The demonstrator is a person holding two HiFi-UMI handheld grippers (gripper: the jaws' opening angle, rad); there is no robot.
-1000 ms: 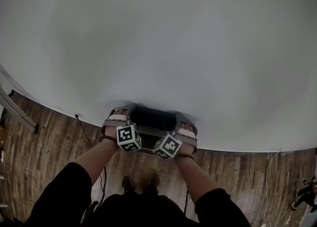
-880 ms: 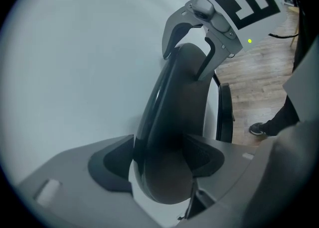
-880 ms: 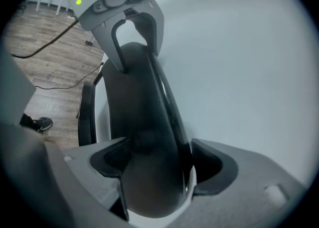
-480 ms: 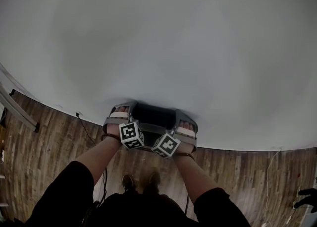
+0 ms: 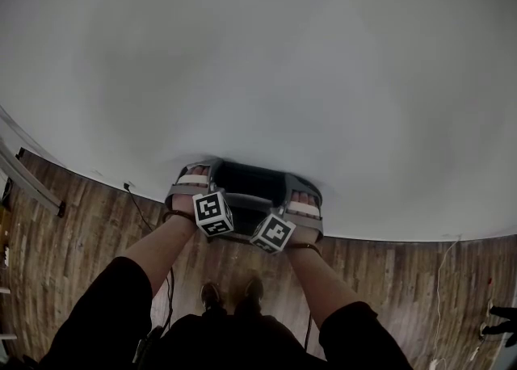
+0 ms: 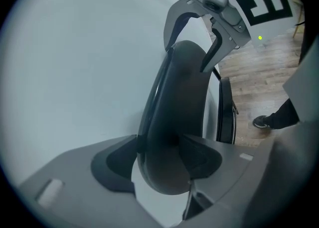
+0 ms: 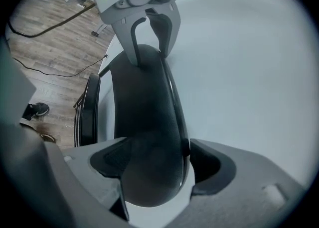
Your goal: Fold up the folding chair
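The folding chair's black padded backrest [image 5: 246,184] stands in front of me against a white wall. My left gripper [image 5: 196,173] holds its left end and my right gripper [image 5: 300,191] its right end. In the left gripper view the backrest [image 6: 179,97] runs away between the pads of my left gripper [image 6: 159,152], whose jaws are closing and touch it on both sides. The right gripper [image 6: 199,48] clamps the far end. In the right gripper view the backrest [image 7: 142,112] fills my right gripper [image 7: 154,160], with the left gripper [image 7: 149,38] beyond.
The white wall [image 5: 258,61] curves down to a wooden floor [image 5: 73,239]. Cables [image 7: 45,23] trail over the boards. A metal rail [image 5: 28,182] lies at the left. My shoes [image 5: 230,296] are below the chair. Another person's hand [image 5: 501,316] shows at the far right.
The backrest and both grippers sit slightly higher in the head view, and both marker cubes have rolled a little. The person at the far right has shifted.
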